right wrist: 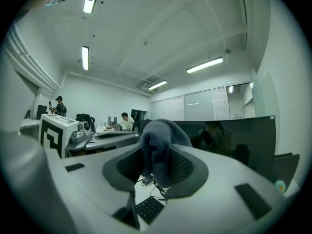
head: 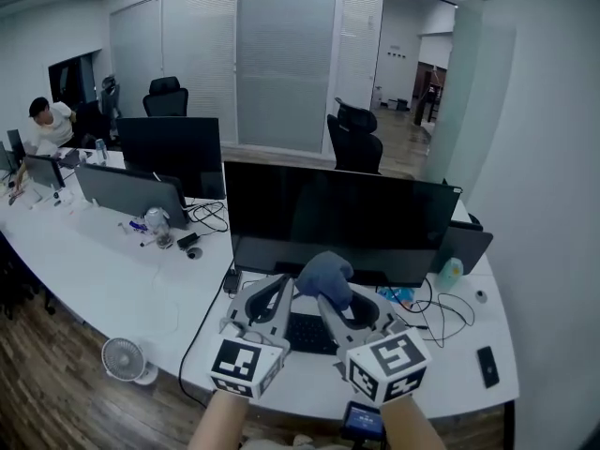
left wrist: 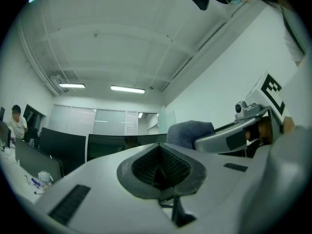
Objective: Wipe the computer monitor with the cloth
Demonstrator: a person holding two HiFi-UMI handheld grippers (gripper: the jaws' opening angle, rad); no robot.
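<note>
Closest in, the right tongs (head: 330, 298) are clenched on a bunched grey-blue cloth (head: 325, 272). They hold it up near the lower edge of the dark monitor (head: 337, 216), above the keyboard (head: 307, 334) on the white worktop (head: 103, 270). The left tongs (head: 278, 293) are pressed together with nothing between them. The cloth looks soft, light and floppy. It is probably best gripped at a thick fold, leaving a loose pad free to press gently on the fragile screen.
</note>
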